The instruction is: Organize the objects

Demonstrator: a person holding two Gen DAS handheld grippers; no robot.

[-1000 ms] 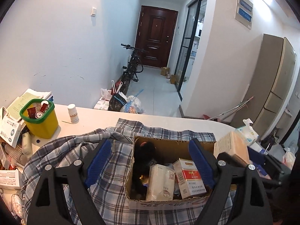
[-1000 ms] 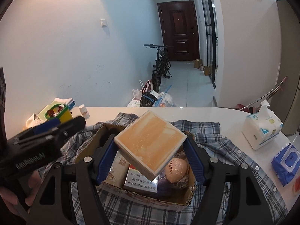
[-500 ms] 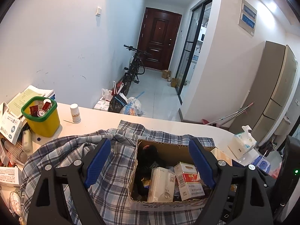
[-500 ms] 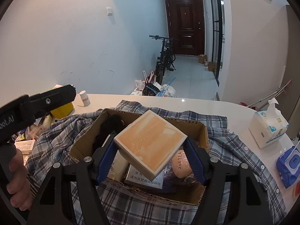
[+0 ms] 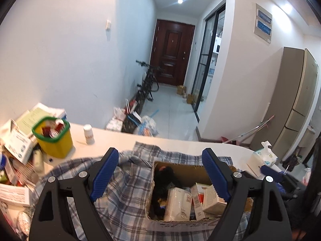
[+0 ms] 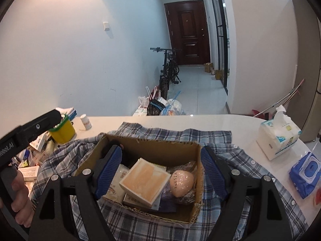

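An open cardboard box (image 6: 152, 146) sits on a plaid shirt (image 6: 230, 140) on the white table. In it lie an orange-topped white box (image 6: 145, 179), a peach egg-shaped item (image 6: 181, 182), cartons and a dark object. My right gripper (image 6: 160, 168) is open just above the cardboard box, empty; the orange-topped box rests between and below its fingers. My left gripper (image 5: 160, 172) is open and empty over the shirt and the cardboard box (image 5: 180, 172), left of it. The left gripper's body shows at the left of the right wrist view (image 6: 30, 132).
A yellow cup with a green rim (image 5: 54, 138) and a small white pill bottle (image 5: 88, 134) stand at the left, beside a pile of leaflets and packets (image 5: 16, 160). A tissue pack (image 6: 277, 138) and a blue wipes pack (image 6: 307, 170) lie at the right.
My right gripper has opened and let go of the orange-topped box, which now lies in the cardboard box. My left gripper has drawn back and tilted up.
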